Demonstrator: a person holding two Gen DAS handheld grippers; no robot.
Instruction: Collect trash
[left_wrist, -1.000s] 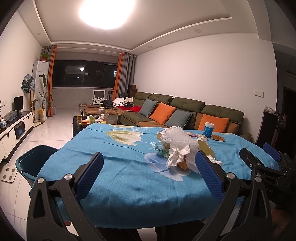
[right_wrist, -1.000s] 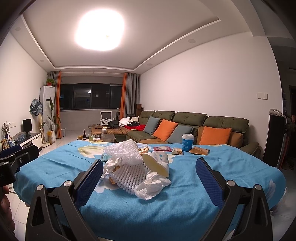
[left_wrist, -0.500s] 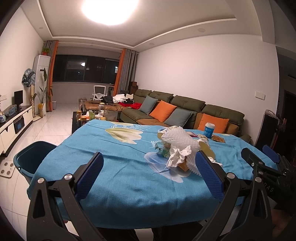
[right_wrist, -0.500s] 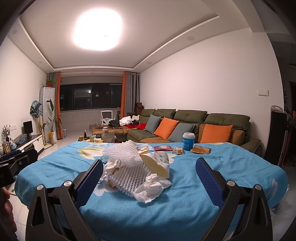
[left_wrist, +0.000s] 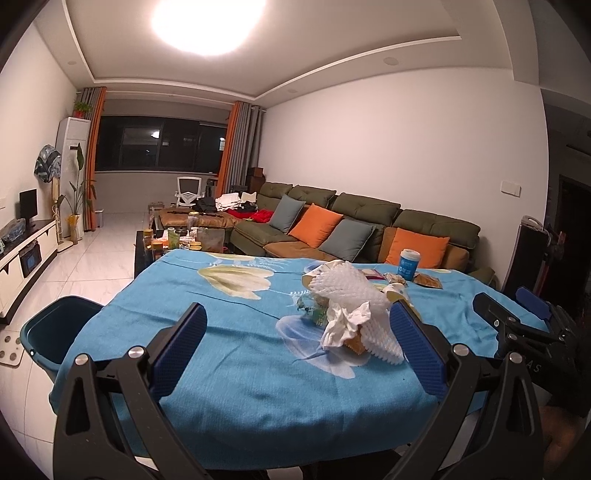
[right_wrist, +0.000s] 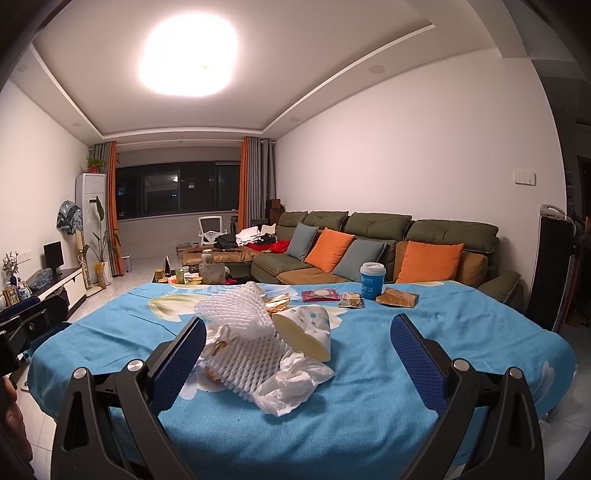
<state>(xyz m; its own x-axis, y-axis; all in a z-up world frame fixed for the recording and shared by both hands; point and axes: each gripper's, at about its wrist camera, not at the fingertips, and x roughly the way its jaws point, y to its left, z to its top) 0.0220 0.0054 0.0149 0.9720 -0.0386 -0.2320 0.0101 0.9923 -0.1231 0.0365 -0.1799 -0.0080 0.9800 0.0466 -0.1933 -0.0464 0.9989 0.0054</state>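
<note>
A pile of trash lies in the middle of the blue-clothed table: white foam fruit netting, a tipped paper cup and crumpled tissue. The pile also shows in the left wrist view. Snack wrappers and a blue lidded cup sit at the table's far side. A dark teal bin stands on the floor left of the table. My left gripper is open and empty at the near edge. My right gripper is open and empty, the pile just ahead between its fingers.
A green sofa with orange and grey cushions runs along the right wall behind the table. A cluttered coffee table stands beyond the table. A TV cabinet lines the left wall. The right gripper shows at right in the left wrist view.
Both grippers have edged forward toward the table and tilted slightly down; the trash pile looks a little nearer. Both stay open. Nothing on the table has moved.
</note>
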